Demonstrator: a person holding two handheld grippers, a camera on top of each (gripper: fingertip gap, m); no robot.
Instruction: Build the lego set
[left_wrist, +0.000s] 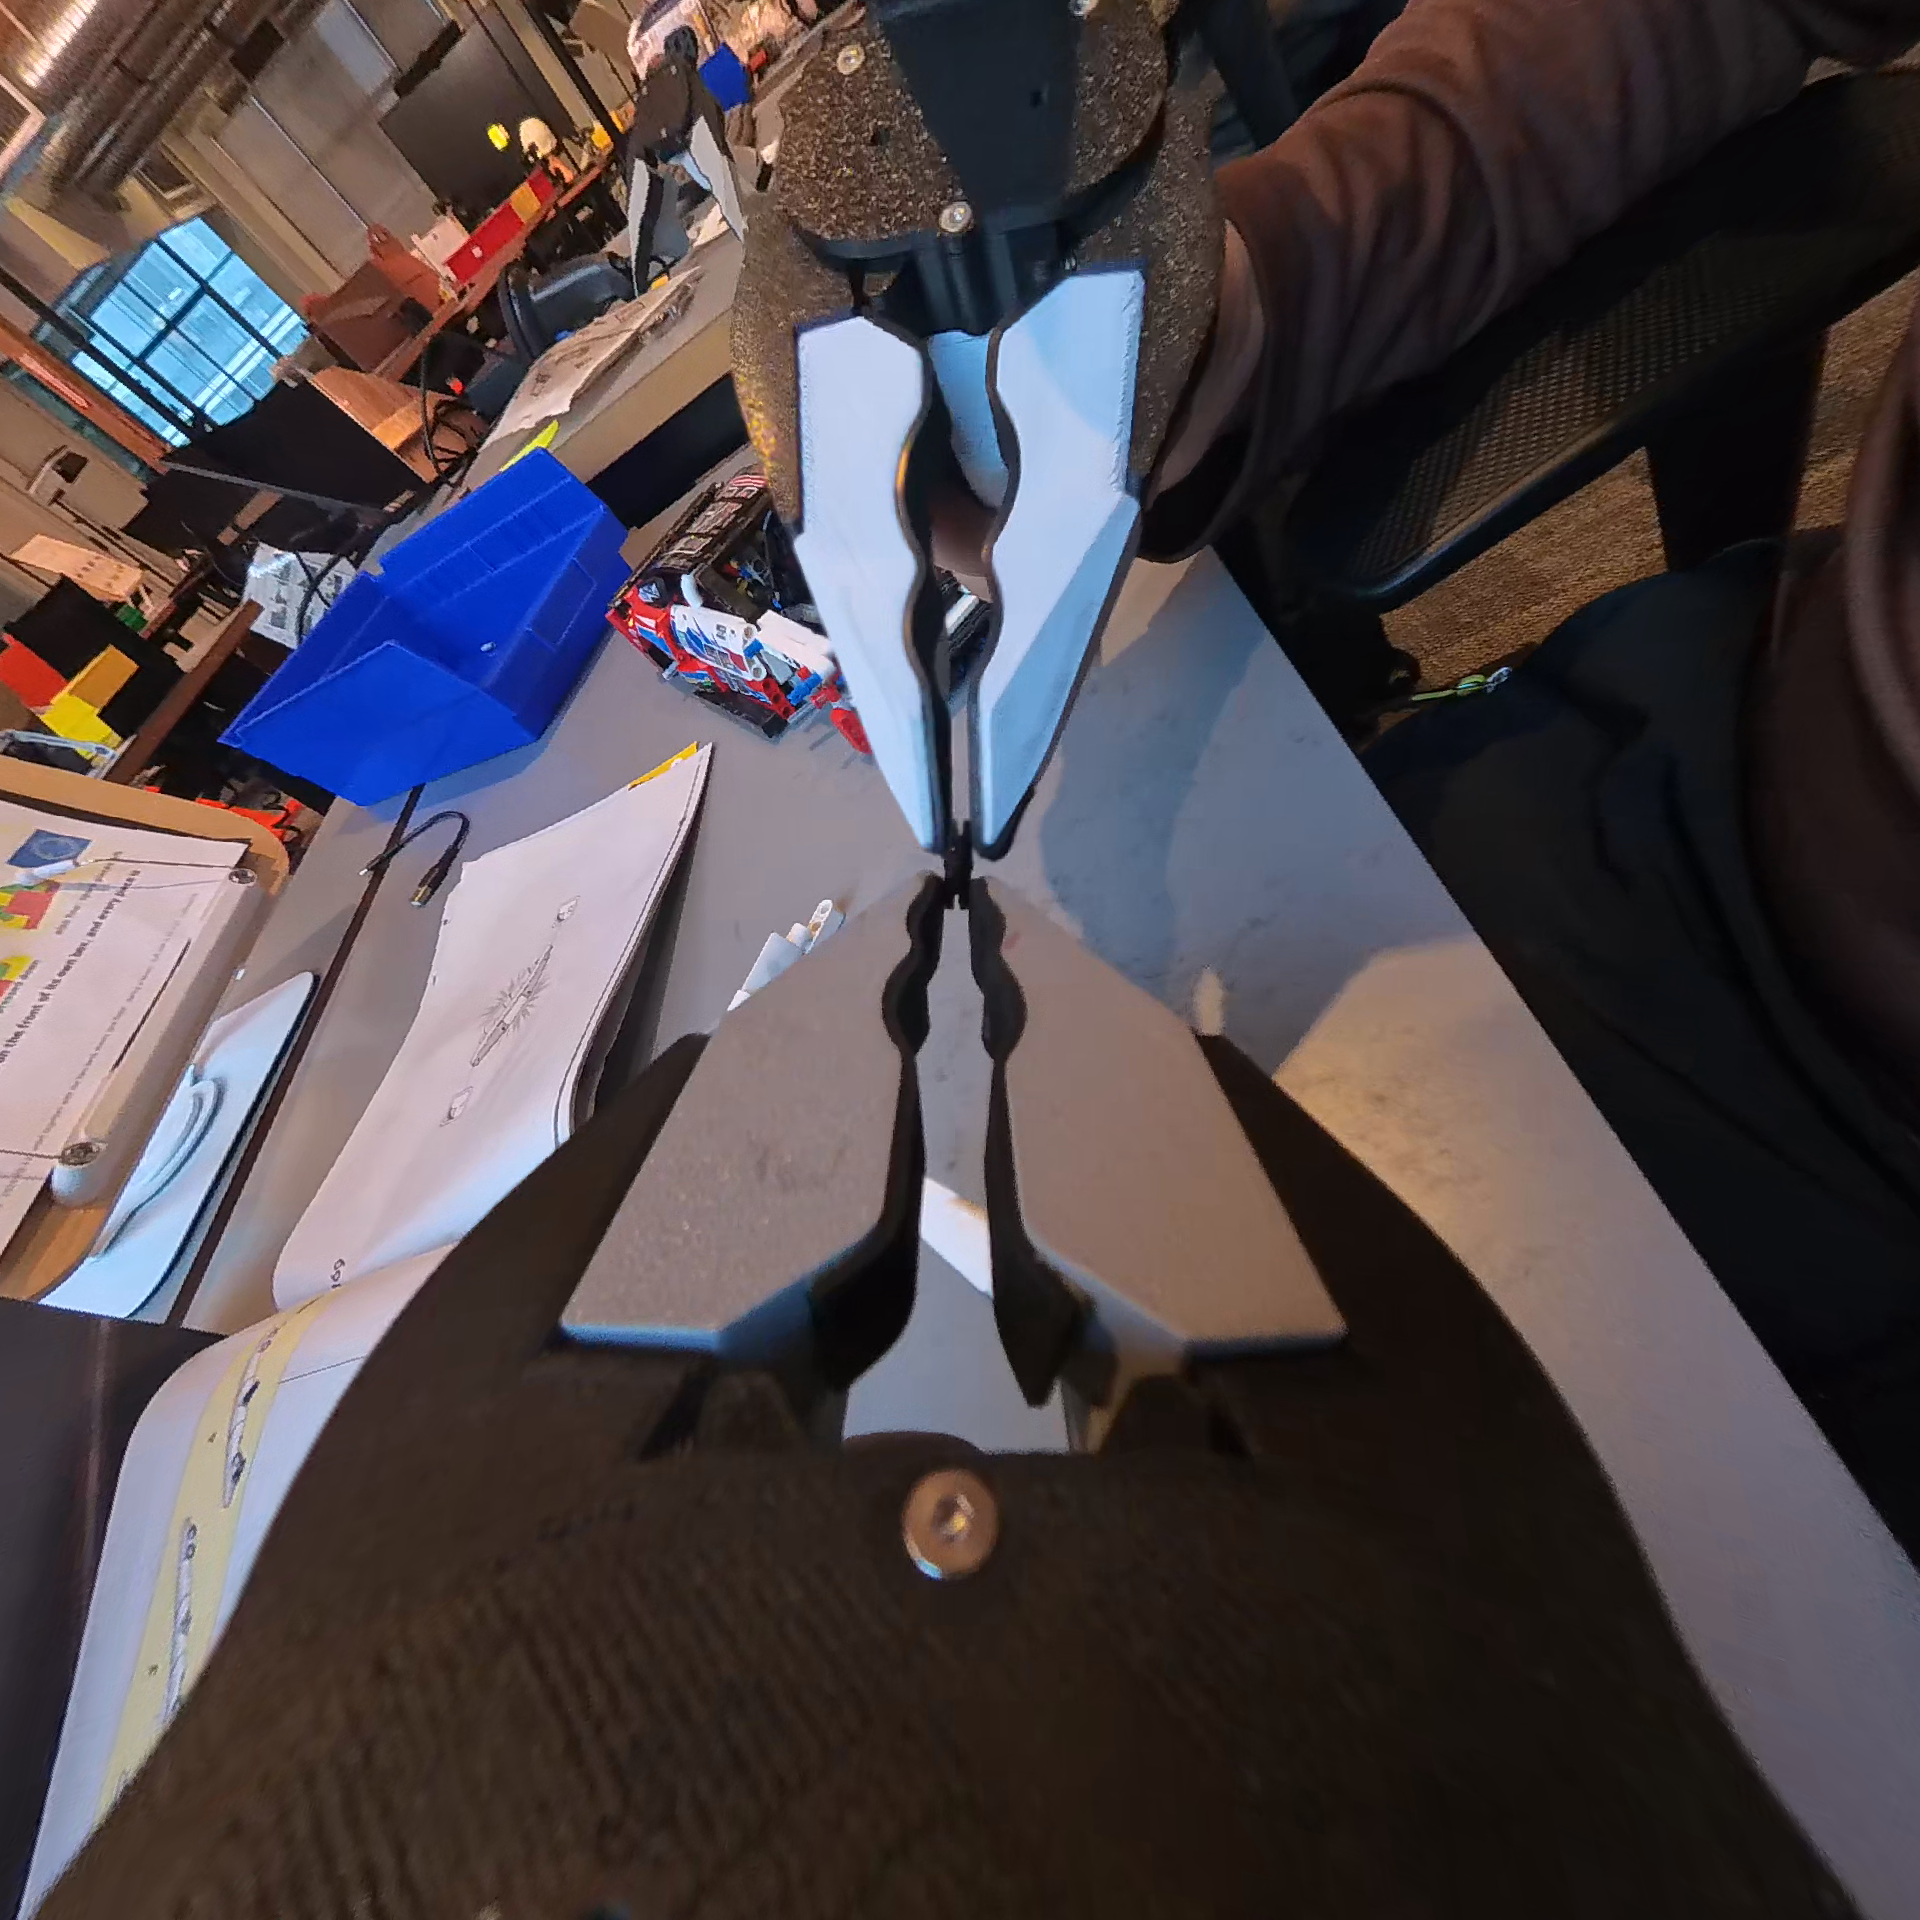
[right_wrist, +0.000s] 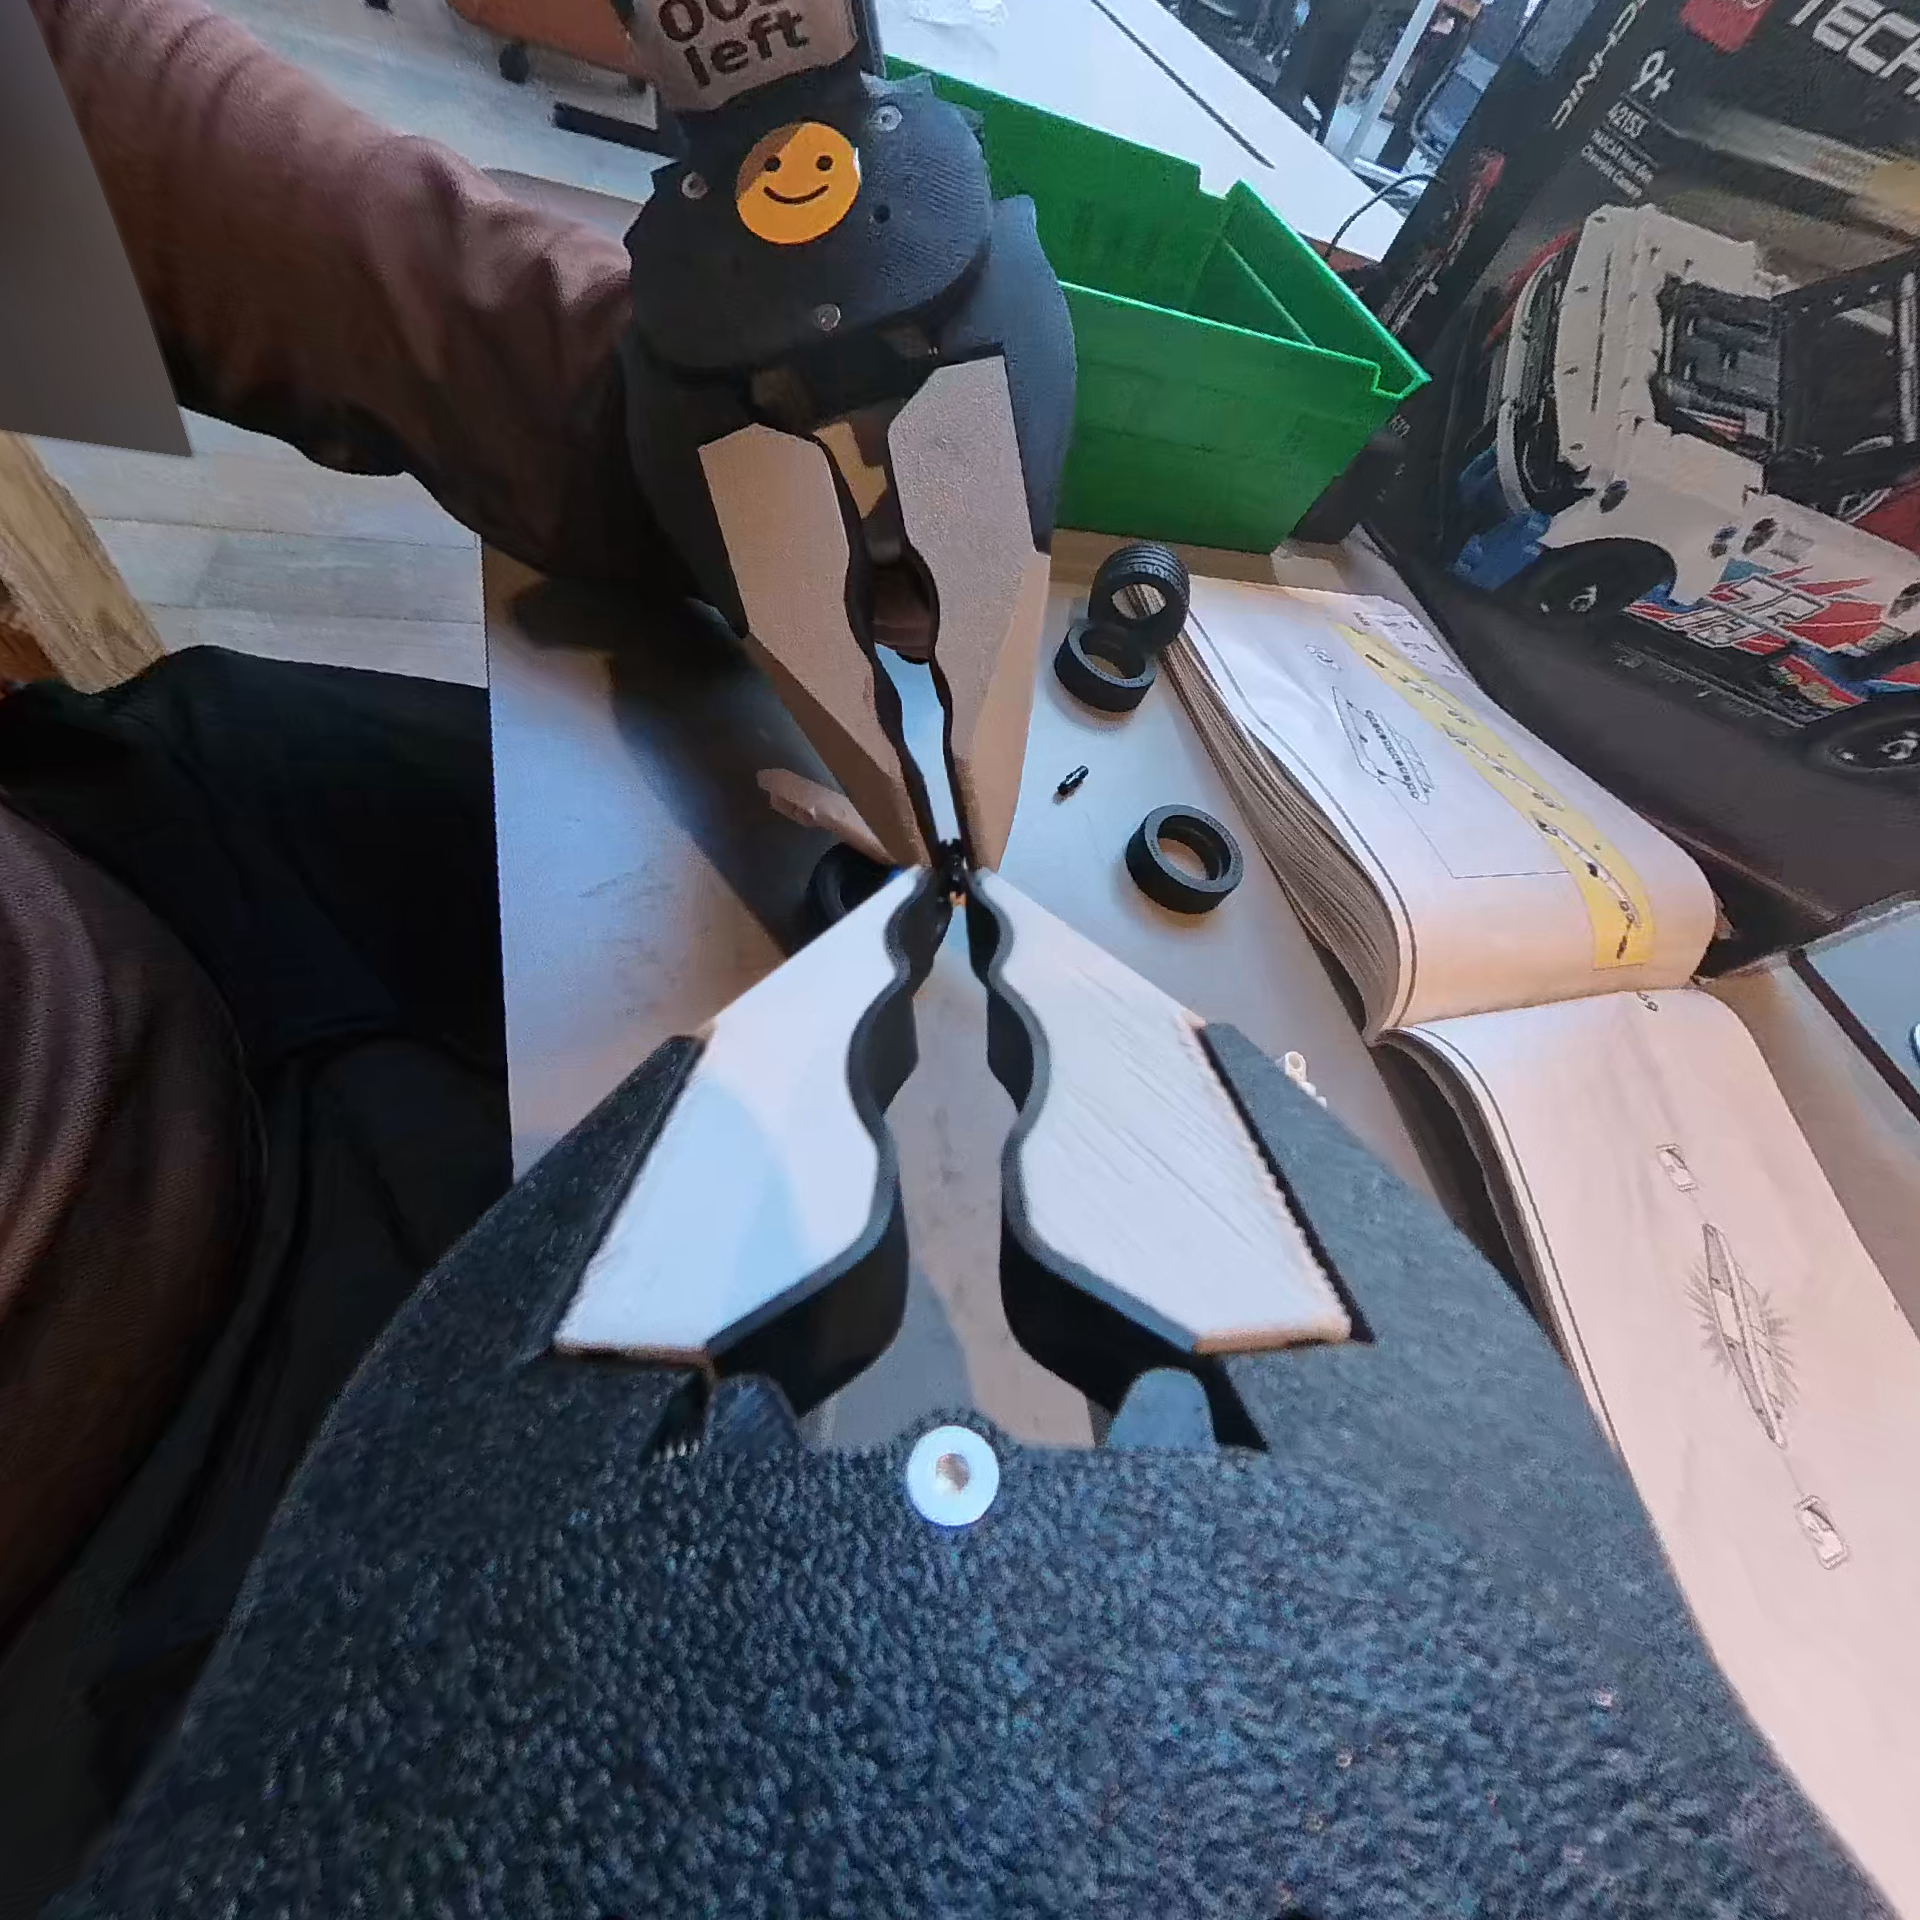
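Observation:
My left gripper (left_wrist: 954, 896) and right gripper (right_wrist: 951, 902) meet tip to tip above the grey table (left_wrist: 1226, 790). Both are shut on a small black Lego pin (left_wrist: 958, 864), which spans the two pairs of tips and also shows in the right wrist view (right_wrist: 951, 871). The right gripper shows facing me in the left wrist view (left_wrist: 956, 831), and the left gripper in the right wrist view (right_wrist: 943, 847). A partly built red, white and blue Lego car (left_wrist: 727, 644) sits farther back on the table. Most of the pin is hidden by the fingertips.
Three black tyres (right_wrist: 1184, 860) and a loose black pin (right_wrist: 1070, 779) lie beside an open instruction booklet (right_wrist: 1455, 810). A green bin (right_wrist: 1195, 395) and the Lego box (right_wrist: 1714, 416) stand behind. A blue bin (left_wrist: 447, 644) and white parts (left_wrist: 800, 935) are near the booklet (left_wrist: 520, 1018). Less than 4 cm separates the two grippers' tips.

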